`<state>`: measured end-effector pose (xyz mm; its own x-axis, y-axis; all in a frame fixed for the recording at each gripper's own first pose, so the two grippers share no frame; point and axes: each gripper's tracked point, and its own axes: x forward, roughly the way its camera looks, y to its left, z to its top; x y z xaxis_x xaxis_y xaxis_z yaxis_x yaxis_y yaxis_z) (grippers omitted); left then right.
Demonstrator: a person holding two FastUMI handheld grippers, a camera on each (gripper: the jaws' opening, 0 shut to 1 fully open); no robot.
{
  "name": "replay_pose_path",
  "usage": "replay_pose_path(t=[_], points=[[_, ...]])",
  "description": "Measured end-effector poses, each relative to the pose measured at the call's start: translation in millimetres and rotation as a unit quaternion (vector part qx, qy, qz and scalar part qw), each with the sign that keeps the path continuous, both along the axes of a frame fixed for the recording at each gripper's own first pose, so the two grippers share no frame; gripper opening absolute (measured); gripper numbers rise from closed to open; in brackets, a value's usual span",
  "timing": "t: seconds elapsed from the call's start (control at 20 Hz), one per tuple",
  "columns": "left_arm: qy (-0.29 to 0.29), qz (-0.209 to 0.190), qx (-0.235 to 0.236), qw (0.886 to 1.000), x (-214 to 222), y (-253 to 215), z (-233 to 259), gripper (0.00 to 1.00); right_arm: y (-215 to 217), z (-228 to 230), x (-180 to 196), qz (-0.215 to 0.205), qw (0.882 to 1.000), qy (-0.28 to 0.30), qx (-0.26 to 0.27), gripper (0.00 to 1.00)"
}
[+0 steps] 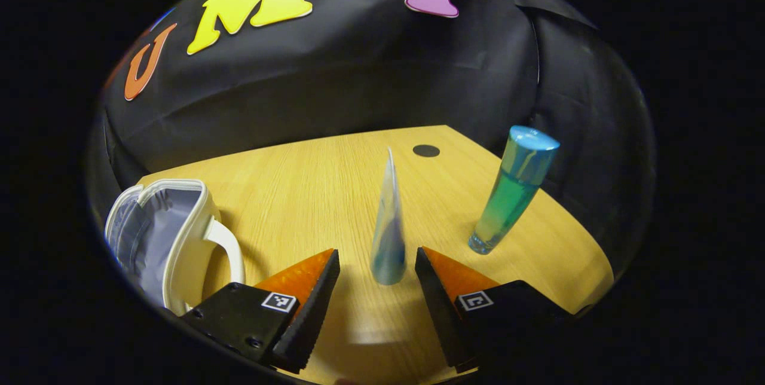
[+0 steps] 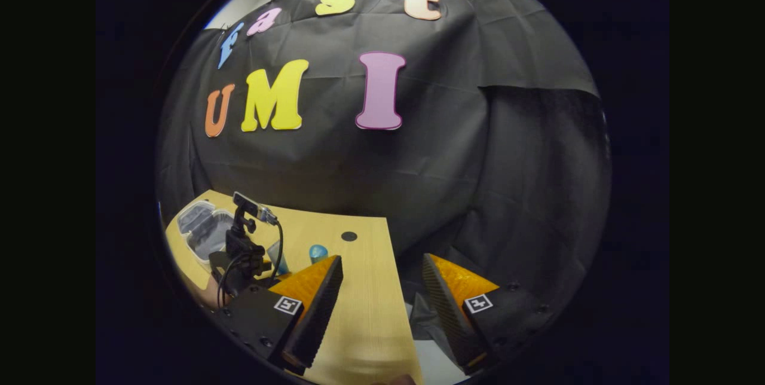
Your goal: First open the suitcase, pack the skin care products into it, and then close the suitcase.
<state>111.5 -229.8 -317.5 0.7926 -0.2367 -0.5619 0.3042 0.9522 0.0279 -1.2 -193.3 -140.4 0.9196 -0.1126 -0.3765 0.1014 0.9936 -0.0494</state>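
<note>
Left hand-held gripper (image 1: 378, 265) wide open, fingers flanking a translucent blue-white tube (image 1: 388, 235) standing cap-down on the wooden surface (image 1: 311, 193), not touching it. Tall blue-green bottle (image 1: 514, 196) upright to its right. White suitcase (image 1: 164, 235) open at left, grey lining showing. Right hand-held gripper (image 2: 382, 280) wide open, empty, over the surface edge.

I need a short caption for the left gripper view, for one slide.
Open left gripper approaches an upright tube; blue-green bottle beside it, open suitcase at left.
</note>
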Motion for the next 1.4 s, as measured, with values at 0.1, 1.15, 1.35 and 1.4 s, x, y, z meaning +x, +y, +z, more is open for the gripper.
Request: replay_pose_path(t=[0.1,1.15,1.35,1.4], points=[[0.004,-0.01,0.001,1.0,1.8,-0.2,-2.8,0.76,-0.8,-8.0,3.3,0.004,1.0,0.004,-0.001,0.8],[-0.047,0.077,-0.013,0.996,-75.8,123.2,154.0,0.41,119.4,-164.1,106.3,0.092,0.991,0.062,0.069,0.8],[-0.043,0.117,0.003,0.992,-91.6,171.3,160.6,0.41,114.4,-204.7,122.9,0.058,0.989,0.098,0.097,0.8],[-0.044,0.127,0.008,0.991,-93.9,183.2,162.4,0.41,114.9,-215.9,124.1,0.055,0.987,0.11,0.105,0.73]])
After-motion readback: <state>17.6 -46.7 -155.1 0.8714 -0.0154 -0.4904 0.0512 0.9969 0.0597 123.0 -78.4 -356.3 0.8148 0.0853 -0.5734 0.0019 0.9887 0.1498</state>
